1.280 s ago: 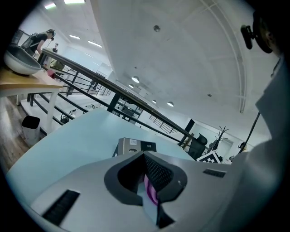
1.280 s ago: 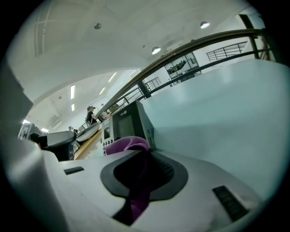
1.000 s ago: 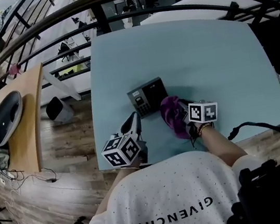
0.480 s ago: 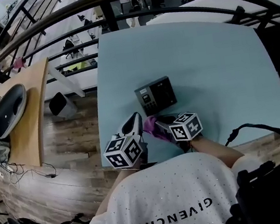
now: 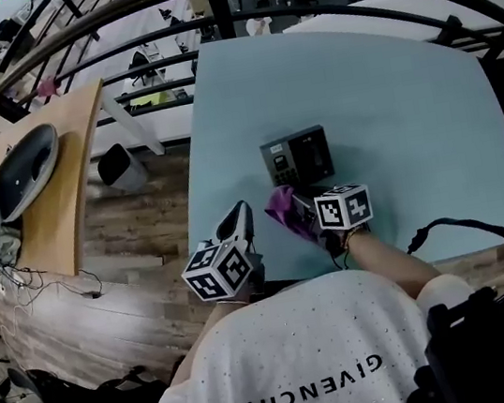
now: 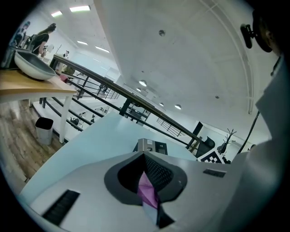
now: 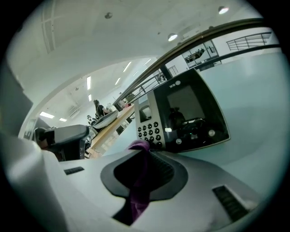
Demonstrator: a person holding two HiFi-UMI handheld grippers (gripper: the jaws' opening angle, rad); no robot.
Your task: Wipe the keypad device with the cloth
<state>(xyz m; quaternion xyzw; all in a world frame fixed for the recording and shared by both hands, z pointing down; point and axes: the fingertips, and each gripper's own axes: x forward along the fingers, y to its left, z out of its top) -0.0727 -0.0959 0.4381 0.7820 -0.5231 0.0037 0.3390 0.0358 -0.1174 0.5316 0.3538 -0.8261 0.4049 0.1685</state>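
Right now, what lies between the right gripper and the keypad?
The purple cloth, pinched in the right gripper, bunches right up by the near edge of the keypad. Head view and right gripper view both show it.

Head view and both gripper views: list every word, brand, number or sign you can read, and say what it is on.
"GIVENCHY": on the person's shirt, upside down in the head view.
Keypad device: key and panel markings too small to read.
Nothing else is readable.

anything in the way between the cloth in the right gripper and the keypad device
Nothing visible does. The right gripper is shut on the cloth, which sits right at the near edge of the keypad device; whether they already touch is unclear.
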